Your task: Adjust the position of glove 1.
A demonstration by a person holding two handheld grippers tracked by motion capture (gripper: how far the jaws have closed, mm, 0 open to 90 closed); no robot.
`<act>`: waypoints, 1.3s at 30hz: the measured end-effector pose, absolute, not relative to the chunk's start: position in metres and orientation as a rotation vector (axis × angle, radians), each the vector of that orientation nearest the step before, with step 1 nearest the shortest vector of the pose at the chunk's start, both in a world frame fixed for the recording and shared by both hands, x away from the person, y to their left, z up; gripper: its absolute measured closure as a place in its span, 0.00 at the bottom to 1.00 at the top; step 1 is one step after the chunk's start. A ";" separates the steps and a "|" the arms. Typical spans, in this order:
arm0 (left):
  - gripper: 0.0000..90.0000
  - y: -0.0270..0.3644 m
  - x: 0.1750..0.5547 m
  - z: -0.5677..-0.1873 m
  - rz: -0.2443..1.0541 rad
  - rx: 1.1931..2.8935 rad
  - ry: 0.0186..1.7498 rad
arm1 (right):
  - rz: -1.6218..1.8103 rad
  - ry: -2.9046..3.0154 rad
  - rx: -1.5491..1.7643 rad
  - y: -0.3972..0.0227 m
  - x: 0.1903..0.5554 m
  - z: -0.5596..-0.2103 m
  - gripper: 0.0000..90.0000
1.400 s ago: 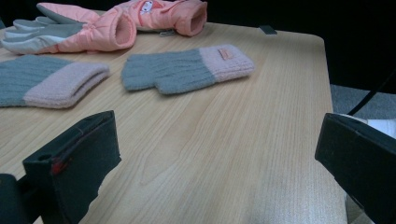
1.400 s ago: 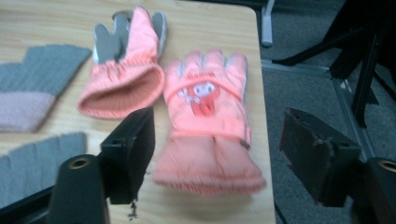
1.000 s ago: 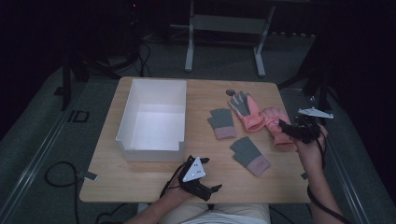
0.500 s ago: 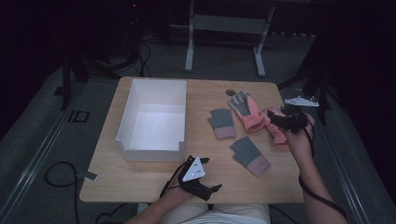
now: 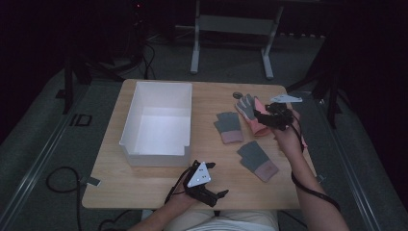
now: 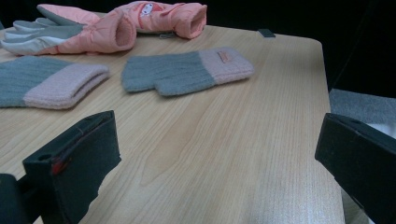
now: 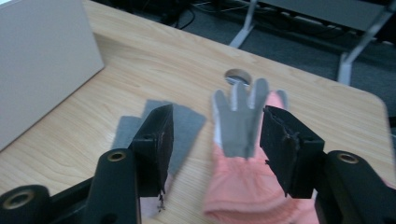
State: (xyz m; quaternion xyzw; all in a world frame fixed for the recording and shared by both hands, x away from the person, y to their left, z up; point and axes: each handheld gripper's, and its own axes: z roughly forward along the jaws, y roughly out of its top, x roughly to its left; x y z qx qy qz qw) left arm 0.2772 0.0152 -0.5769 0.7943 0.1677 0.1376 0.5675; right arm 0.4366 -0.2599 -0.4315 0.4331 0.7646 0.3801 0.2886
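left claw point(image 5: 222, 194): we see it parked at the near edge of the surface point(image 5: 144, 185), jaws wide, nothing between them; we read it as idle, kept clear of the working side.
nearest knit glove point(image 5: 257, 160): grey with pink cuff, flat on the wood near the front right; the left gripper view shows a small label on its cuff point(image 6: 187, 71), which the high view is too small to give.
second knit glove point(image 5: 228, 127): same make, flat, just beside the bin, apart from the first.
white bin point(image 5: 139, 147): open-topped, left half of the surface; we judge the gloves are meant for it.
right claw point(image 7: 215, 135): jaws have just been closing, now about half open, hanging over the grey palm of the pink ski glove point(image 7: 243, 182); pads not pressing on it yet, nothing held. In the high view it sits at the glove's cuff end point(image 5: 260, 117).
pink ski glove, place: far right of the surface, fingers pointing away, toward a round cable hole point(image 7: 237, 76).
second pink glove point(image 6: 168, 17): beside the first in the left gripper view; the high view has the hand across it.
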 end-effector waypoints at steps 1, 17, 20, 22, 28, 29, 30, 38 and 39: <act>0.00 0.015 0.277 -0.577 0.323 1.866 0.394 | 1.015 2.041 1.156 -0.260 0.437 -0.432 0.50; 0.00 0.016 0.277 -0.577 0.324 1.864 0.388 | 0.982 2.190 1.101 -0.224 0.463 -0.464 0.57; 0.00 0.015 0.277 -0.577 0.325 1.866 0.388 | 0.958 2.214 1.125 -0.220 0.470 -0.475 0.58; 0.00 0.016 0.277 -0.577 0.324 1.863 0.387 | 0.944 2.226 1.137 -0.218 0.475 -0.482 0.59; 0.00 0.016 0.277 -0.577 0.324 1.861 0.388 | 0.942 2.298 1.157 -0.211 0.487 -0.502 0.65; 0.00 0.016 0.277 -0.577 0.323 1.864 0.388 | 0.938 2.307 1.151 -0.209 0.489 -0.504 0.65; 0.00 0.015 0.277 -0.577 0.323 1.865 0.388 | 0.924 2.319 1.146 -0.206 0.490 -0.508 0.65; 0.00 0.016 0.276 -0.577 0.329 1.859 0.388 | 0.860 2.373 1.113 -0.192 0.503 -0.527 0.63; 0.00 0.016 0.276 -0.577 0.330 1.855 0.389 | 0.855 2.374 1.115 -0.192 0.504 -0.529 0.63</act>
